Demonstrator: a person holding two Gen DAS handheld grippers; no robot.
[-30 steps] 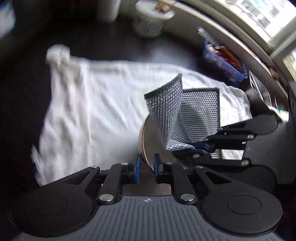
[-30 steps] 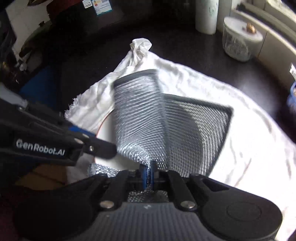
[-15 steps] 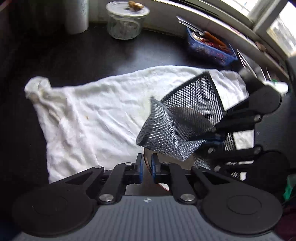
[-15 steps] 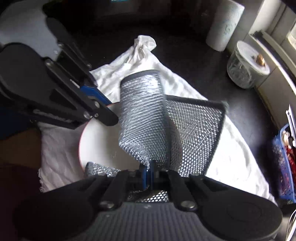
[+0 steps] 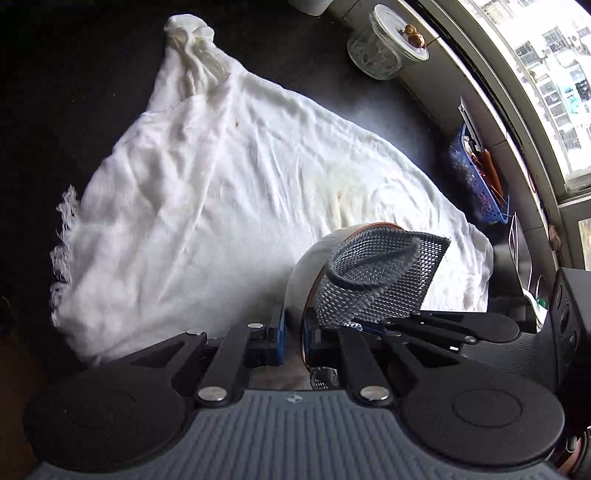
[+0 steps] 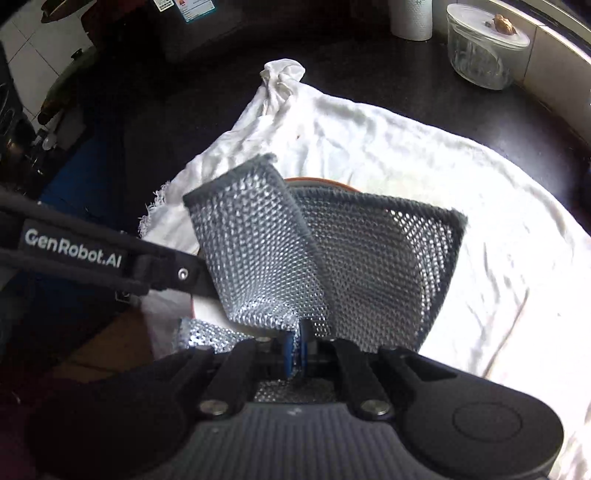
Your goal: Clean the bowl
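- Left tongs are clamped on the rim of the bowl, pads either side of its orange-edged wall, so it's tipped up on edge.
- Bowl sits at the near right part of the white cloth spread over the dark tabletop.
- Right tongs are pinched tight on a grey mesh scrubber; it fans out, folded, over the bowl's inside.
- Far right: a lidded glass jar with a paper towel roll just beside it, plus a blue basket by the window.
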